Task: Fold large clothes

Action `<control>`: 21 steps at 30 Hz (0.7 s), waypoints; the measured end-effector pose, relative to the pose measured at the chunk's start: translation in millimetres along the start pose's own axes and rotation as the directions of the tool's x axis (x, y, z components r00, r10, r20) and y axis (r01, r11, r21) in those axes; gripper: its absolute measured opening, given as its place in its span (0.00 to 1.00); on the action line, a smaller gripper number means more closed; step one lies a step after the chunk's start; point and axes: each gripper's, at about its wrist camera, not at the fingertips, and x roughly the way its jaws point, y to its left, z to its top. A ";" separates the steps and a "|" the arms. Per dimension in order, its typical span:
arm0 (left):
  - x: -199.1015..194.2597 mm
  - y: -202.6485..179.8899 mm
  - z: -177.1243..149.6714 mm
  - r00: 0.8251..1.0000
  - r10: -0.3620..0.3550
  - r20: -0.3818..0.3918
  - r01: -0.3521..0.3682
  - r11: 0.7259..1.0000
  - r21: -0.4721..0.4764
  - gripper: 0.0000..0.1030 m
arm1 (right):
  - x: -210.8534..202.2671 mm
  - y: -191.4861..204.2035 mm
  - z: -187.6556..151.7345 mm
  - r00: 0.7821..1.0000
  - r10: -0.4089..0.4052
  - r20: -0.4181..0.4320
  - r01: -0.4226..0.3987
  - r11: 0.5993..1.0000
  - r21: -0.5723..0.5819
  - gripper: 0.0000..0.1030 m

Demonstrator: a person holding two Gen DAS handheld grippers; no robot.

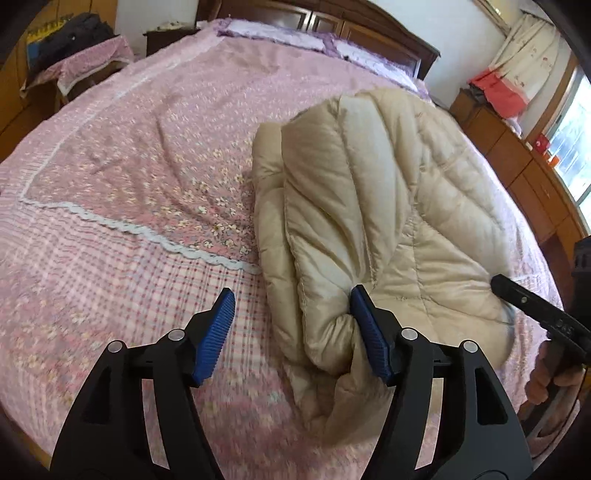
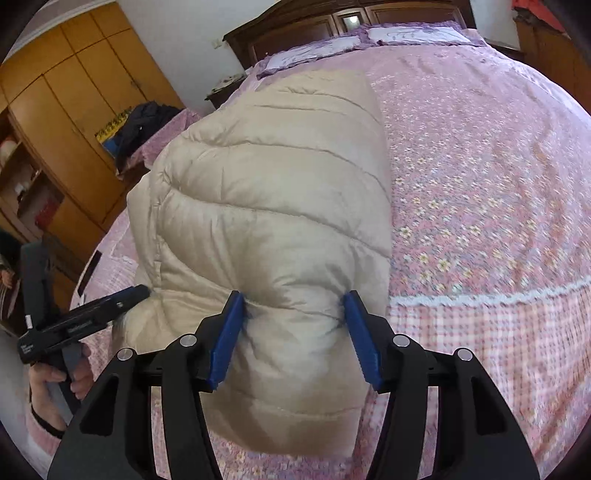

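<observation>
A beige quilted down jacket (image 1: pixel 369 206) lies folded on the pink floral bedspread (image 1: pixel 129 166). My left gripper (image 1: pixel 293 332) is open at the jacket's near left edge; its right pad (image 1: pixel 365 332) touches the puffy fold and its left pad (image 1: pixel 218 332) is over the bedspread. In the right wrist view the jacket (image 2: pixel 269 192) fills the middle. My right gripper (image 2: pixel 293 336) is open wide, with its blue pads on either side of the jacket's near bulge. The left gripper also shows in the right wrist view (image 2: pixel 144 293), at the jacket's left edge.
Pillows (image 1: pixel 280 35) and a dark wooden headboard (image 1: pixel 369 22) stand at the far end of the bed. A wooden wardrobe (image 2: pixel 74 92) and a chair with dark clothes (image 2: pixel 144 122) are on the left. A low cabinet (image 1: pixel 517 158) under a window is on the right.
</observation>
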 end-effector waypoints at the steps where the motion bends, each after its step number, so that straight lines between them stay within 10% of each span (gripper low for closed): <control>1: -5.8 0.8 -4.7 1.000 -0.001 0.006 0.001 1.000 -0.001 0.66 | -5.6 0.0 -5.3 1.000 -0.009 0.006 0.009 1.000 0.005 0.57; 10: -64.0 -22.1 -30.2 0.998 0.019 0.064 -0.023 0.997 0.068 0.88 | -53.7 20.4 -45.7 0.988 -0.136 0.072 0.142 0.986 -0.084 0.91; 21: -46.1 -50.5 -67.2 0.989 0.148 -0.009 -0.147 0.986 0.077 0.96 | -62.5 14.1 -102.2 0.966 -0.257 0.027 0.258 0.965 -0.052 0.95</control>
